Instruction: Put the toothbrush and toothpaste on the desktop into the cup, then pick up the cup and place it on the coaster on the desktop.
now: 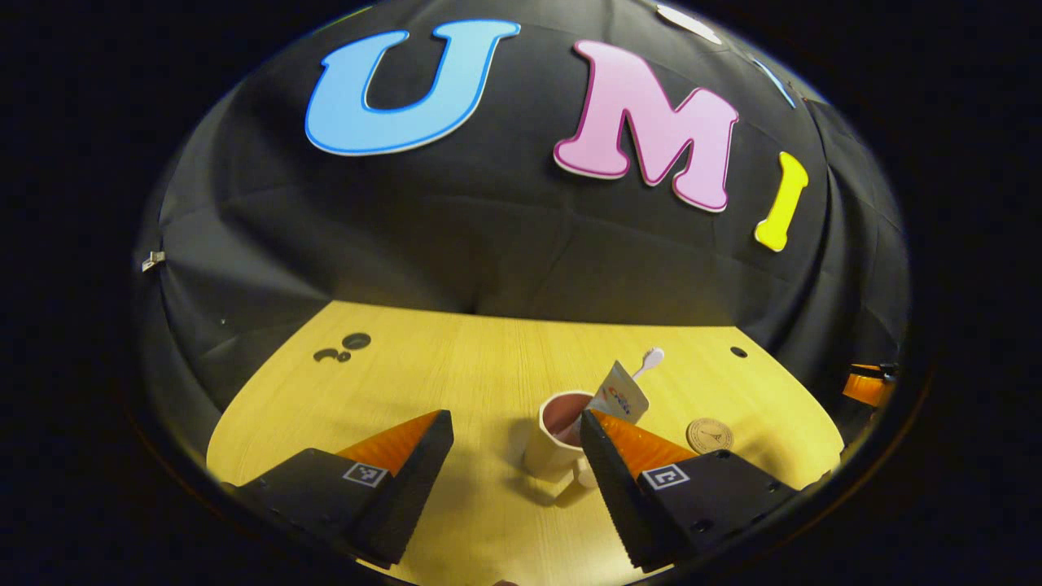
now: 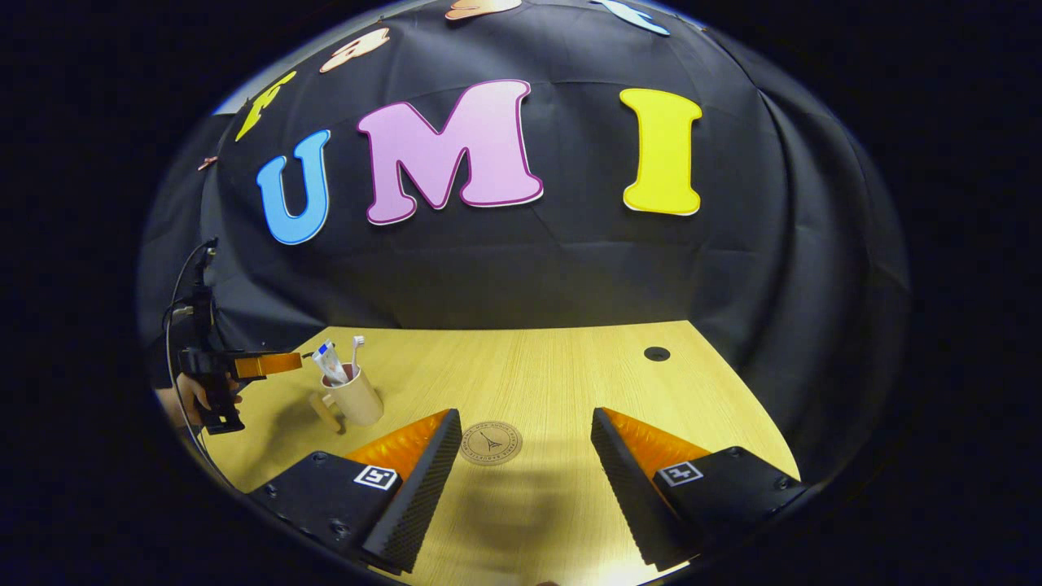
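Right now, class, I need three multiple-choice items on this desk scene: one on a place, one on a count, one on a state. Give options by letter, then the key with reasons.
1. Where is the cup?
A. on the coaster
B. on the desk, apart from the coaster
C. held in the air

2. How many items stand in the cup?
A. none
B. one
C. two

3. How is the left gripper?
A. open
B. shut on the cup
C. shut on the coaster

Key:
1 B: the cup rests on the bare desk, and the coaster lies bare to one side.
2 C: the toothbrush and toothpaste both stick out.
3 A: its fingers stand wide apart, with the cup beside one of them.
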Demonstrator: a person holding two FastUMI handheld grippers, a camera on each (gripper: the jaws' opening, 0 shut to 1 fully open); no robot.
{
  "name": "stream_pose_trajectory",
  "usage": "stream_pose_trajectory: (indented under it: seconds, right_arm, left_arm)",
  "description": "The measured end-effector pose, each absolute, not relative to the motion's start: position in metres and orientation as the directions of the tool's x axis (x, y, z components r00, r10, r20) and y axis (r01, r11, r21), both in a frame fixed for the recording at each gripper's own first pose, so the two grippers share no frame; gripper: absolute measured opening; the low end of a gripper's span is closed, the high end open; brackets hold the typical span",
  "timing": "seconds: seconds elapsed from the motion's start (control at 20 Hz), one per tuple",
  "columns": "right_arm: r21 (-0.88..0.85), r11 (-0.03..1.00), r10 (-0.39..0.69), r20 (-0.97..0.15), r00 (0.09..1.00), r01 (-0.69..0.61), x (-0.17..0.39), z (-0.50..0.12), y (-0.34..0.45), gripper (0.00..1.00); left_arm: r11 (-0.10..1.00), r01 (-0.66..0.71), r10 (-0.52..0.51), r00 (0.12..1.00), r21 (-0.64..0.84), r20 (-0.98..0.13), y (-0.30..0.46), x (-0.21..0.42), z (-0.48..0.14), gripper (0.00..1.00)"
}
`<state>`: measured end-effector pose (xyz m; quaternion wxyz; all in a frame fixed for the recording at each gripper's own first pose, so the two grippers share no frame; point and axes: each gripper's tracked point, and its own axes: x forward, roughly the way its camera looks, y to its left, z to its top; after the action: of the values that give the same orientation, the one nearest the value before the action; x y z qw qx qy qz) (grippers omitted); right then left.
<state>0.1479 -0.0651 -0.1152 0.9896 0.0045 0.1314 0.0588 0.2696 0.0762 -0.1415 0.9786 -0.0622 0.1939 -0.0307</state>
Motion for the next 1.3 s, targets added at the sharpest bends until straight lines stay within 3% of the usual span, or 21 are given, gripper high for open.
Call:
stream_pose_trajectory:
  seconds: [0.15,0.5,0.85,1.3]
  right_arm:
    - [0.031,0.994,0.114,-0.258,0.96,-0.11,0.141,-0.111,-0.072,0.99]
    - [0.096,0.995,0.063,-0.26,0.964,-0.039,0.144,-0.105,-0.111,0.99]
    - [0.106,0.994,0.003,-0.267,0.964,0.026,0.144,-0.103,-0.156,0.99]
    - [0.115,0.988,-0.064,-0.312,0.948,0.104,0.144,-0.122,-0.189,0.99]
  left_arm:
    - [0.982,-0.003,-0.096,0.855,-0.191,-0.509,0.069,0.267,-0.158,0.98]
    - [0.974,-0.045,-0.124,0.718,-0.224,-0.685,0.052,0.261,-0.188,0.97]
    - [0.962,-0.028,-0.176,0.692,-0.27,-0.7,0.04,0.275,-0.175,0.98]
    - [0.975,0.002,-0.186,0.562,-0.223,-0.806,0.017,0.276,-0.208,0.97]
